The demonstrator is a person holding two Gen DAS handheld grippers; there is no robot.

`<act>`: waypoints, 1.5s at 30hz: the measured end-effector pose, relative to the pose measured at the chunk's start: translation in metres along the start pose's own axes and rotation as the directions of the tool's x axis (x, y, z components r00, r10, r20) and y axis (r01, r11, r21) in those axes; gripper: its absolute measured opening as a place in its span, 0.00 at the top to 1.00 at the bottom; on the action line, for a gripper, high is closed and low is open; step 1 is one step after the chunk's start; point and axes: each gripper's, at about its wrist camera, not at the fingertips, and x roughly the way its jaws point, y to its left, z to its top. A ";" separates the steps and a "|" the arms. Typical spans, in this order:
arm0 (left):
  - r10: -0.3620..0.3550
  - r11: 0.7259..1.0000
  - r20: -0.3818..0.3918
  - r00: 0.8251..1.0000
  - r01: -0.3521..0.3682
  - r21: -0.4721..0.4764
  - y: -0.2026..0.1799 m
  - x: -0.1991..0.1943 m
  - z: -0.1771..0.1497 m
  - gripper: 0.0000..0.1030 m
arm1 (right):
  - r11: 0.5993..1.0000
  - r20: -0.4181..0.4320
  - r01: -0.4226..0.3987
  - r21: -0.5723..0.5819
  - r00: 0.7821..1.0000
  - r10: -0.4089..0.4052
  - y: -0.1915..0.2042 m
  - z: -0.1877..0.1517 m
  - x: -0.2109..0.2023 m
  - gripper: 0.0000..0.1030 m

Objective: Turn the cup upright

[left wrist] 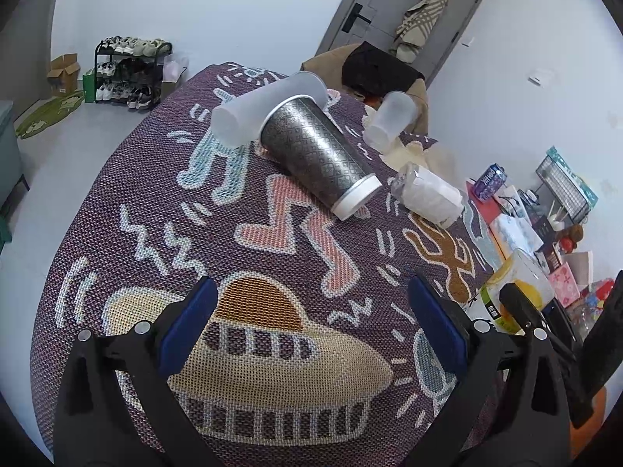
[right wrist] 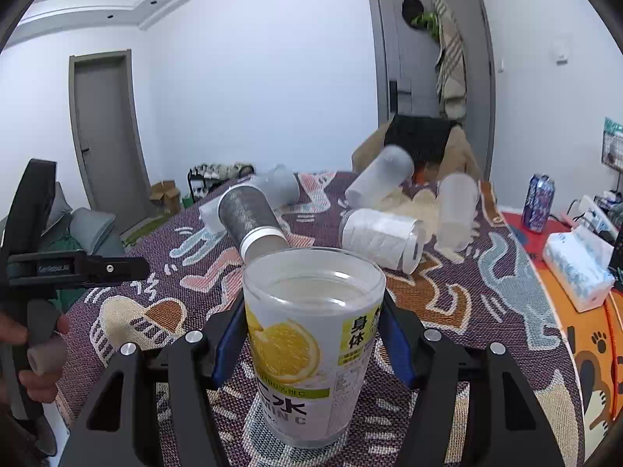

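A clear cup with a lemon label (right wrist: pixel 311 346) stands upright on the patterned cloth, mouth up, between the blue pads of my right gripper (right wrist: pixel 313 338), which is shut on its sides. The same cup shows at the right edge of the left wrist view (left wrist: pixel 514 292). My left gripper (left wrist: pixel 311 330) is open and empty, low over the cloth near the front. A dark patterned tumbler (left wrist: pixel 315 151) with a white rim lies on its side mid-table, also visible in the right wrist view (right wrist: pixel 249 218).
Frosted cups (left wrist: pixel 268 107) (left wrist: pixel 391 116) and a clear cup stuffed with white paper (left wrist: pixel 428 192) lie on their sides at the back. One frosted cup (right wrist: pixel 457 210) stands inverted. A tissue pack (right wrist: pixel 576 268), a can (right wrist: pixel 539 202) and clutter sit at the right.
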 end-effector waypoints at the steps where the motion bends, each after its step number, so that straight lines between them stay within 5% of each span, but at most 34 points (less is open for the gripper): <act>1: 0.001 1.000 -0.003 1.000 -0.001 0.008 -0.002 0.000 -0.001 0.06 | 1.000 0.002 0.002 -0.002 1.000 -0.002 0.001 -0.001 -0.003 0.41; 8: -0.010 0.999 -0.009 1.000 0.010 0.035 -0.013 -0.003 -0.010 0.06 | 0.999 -0.021 -0.024 0.038 0.999 0.025 -0.004 -0.007 -0.017 0.39; 11: -0.021 0.999 -0.003 1.000 0.021 0.046 -0.017 -0.009 -0.013 0.06 | 0.997 -0.007 -0.032 0.074 0.999 0.033 -0.012 -0.007 -0.026 0.08; 21: -0.016 0.991 0.072 0.997 0.007 0.135 -0.037 -0.044 -0.014 0.06 | 0.971 0.066 -0.154 0.182 0.987 0.144 -0.031 0.002 -0.067 0.07; 40: -0.068 0.953 0.288 0.955 -0.023 0.303 -0.079 -0.102 -0.036 0.06 | 0.978 0.059 -0.063 0.201 0.997 0.053 -0.045 -0.017 -0.113 0.07; 45: -0.082 0.953 0.290 0.953 -0.010 0.303 -0.077 -0.103 -0.042 0.06 | 0.979 0.044 -0.041 0.201 0.998 0.033 -0.049 -0.025 -0.120 0.07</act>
